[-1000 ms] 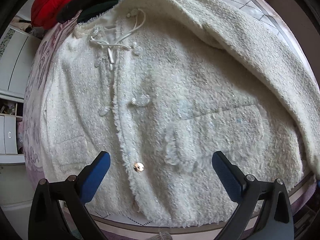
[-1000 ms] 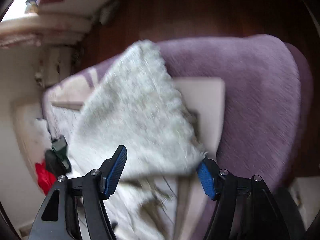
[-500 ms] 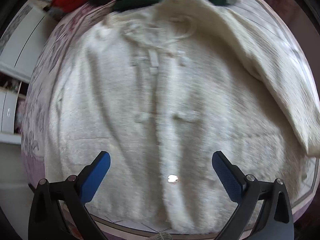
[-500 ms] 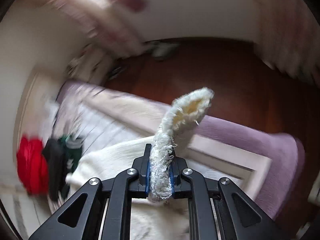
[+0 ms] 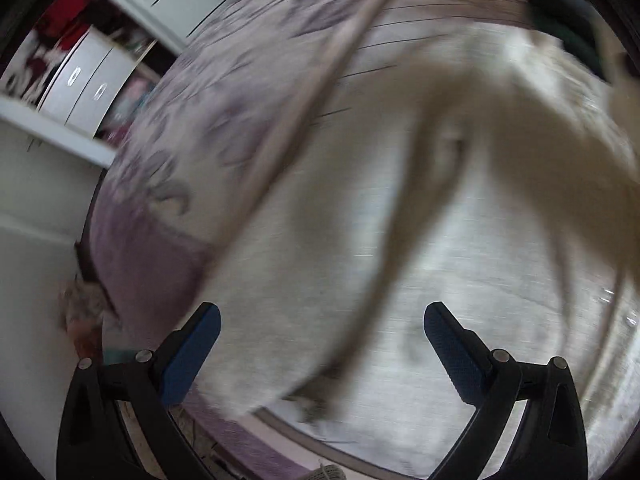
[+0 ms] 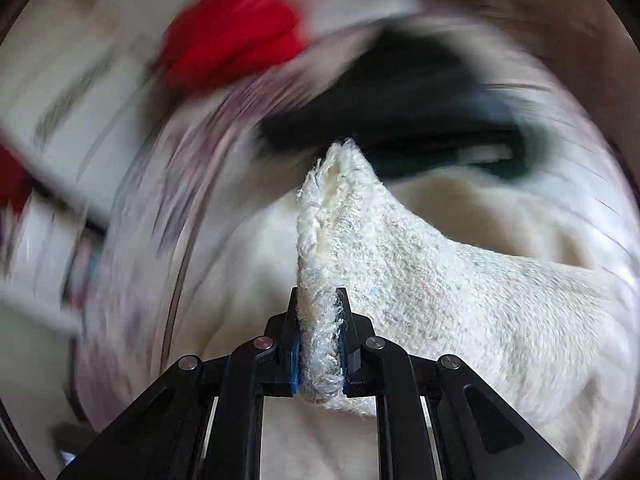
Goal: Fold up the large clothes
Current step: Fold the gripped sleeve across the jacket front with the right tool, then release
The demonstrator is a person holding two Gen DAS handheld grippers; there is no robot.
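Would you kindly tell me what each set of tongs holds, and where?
Right tongs pinch the white jacket by its sleeve cuff edge; left tongs hold nothing.

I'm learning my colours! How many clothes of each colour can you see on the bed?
White: 1, the coat, pinched in the right claw
Red: 1, a blurred heap
Black: 1, a blurred heap
Green: 1, a garment below the black heap
Total: 4

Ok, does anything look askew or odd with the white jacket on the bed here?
Nothing damaged. The right gripper is shut on a sleeve end of the white jacket, lifting it off the bed. Both views are motion-blurred, so finer detail can't be judged.
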